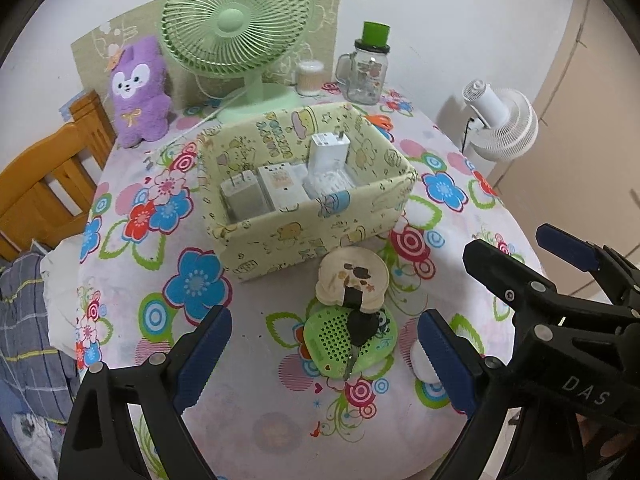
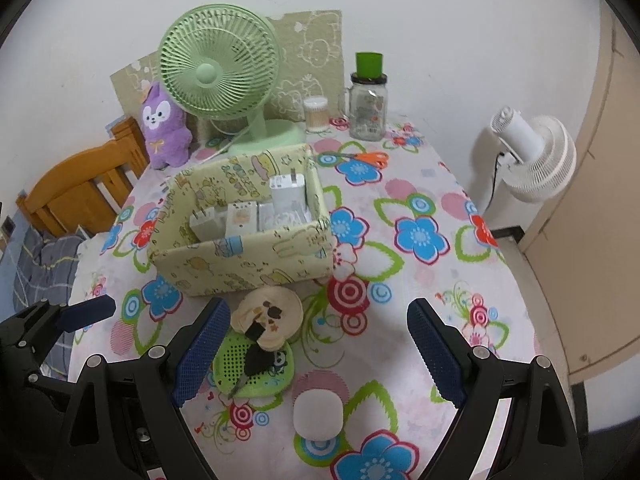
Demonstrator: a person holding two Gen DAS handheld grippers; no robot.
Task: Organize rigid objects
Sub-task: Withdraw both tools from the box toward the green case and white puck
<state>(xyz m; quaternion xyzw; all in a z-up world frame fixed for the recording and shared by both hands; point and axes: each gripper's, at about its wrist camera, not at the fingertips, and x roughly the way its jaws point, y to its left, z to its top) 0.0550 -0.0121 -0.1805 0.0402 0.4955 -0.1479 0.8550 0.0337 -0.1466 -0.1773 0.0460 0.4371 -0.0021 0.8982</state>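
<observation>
Both my left claw [image 1: 324,354] and right claw [image 2: 316,356] hang open, empty. The white pod [image 2: 318,416] lies on the counter [image 2: 420,288] below my right claw, beside the green disc [image 2: 256,372]; smooth, light, probably slippery—grip its flanks.

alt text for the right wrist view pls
An open right tool hangs over a flowered table, above a small white case. Ahead lie a key on a green disc and a box of chargers.
</observation>
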